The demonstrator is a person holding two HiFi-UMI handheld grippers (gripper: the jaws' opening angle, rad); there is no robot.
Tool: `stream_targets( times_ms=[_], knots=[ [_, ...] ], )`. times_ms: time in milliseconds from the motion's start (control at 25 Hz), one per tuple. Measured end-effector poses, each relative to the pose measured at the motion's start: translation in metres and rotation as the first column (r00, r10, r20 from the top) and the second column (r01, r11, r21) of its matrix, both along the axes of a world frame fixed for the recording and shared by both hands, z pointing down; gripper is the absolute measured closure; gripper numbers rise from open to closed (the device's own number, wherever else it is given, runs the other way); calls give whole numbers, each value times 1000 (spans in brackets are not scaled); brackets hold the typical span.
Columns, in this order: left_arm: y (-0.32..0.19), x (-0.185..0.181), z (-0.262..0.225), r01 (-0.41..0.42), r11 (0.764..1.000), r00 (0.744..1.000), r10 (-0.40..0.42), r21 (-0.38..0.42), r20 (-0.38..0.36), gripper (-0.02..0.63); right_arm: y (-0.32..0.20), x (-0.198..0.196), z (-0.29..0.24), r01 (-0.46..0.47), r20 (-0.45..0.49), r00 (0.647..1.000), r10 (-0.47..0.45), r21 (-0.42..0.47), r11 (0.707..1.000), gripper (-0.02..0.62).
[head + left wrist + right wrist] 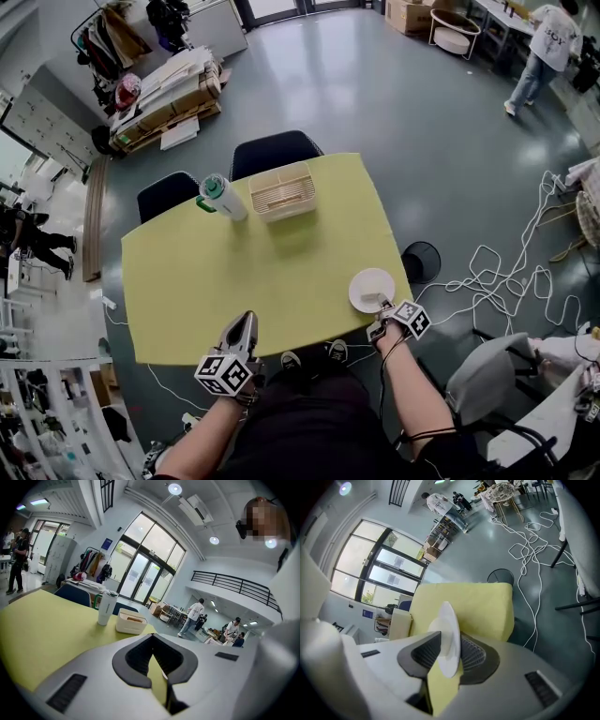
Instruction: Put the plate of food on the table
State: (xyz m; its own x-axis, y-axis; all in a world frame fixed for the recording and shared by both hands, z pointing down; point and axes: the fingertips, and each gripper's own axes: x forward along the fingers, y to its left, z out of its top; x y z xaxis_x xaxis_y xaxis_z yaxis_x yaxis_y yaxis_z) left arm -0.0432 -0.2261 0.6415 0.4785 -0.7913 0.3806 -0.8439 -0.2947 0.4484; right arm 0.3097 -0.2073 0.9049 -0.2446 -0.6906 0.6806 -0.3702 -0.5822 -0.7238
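On the table the plate lies near-right, the tumbler left of the basket far back.

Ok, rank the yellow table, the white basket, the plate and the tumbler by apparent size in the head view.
Largest to smallest:
1. the yellow table, by far.
2. the white basket.
3. the plate and the tumbler: too alike to rank; one is round, the other longer and narrower.
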Motion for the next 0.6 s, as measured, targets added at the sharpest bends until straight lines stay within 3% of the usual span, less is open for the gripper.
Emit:
stream_targets(
  times_ms=[440, 600],
  knots=[
    [-6, 2, 4, -2, 1000, 1000, 2, -13, 0, 597, -3, 8, -1, 48, -89, 994, -58, -112, 993, 468],
    [-7, -1, 7, 8, 1000, 1000, -8, -17, 3, 597, 5, 14, 5, -1, -109, 994, -13, -125, 992, 468]
  ],
)
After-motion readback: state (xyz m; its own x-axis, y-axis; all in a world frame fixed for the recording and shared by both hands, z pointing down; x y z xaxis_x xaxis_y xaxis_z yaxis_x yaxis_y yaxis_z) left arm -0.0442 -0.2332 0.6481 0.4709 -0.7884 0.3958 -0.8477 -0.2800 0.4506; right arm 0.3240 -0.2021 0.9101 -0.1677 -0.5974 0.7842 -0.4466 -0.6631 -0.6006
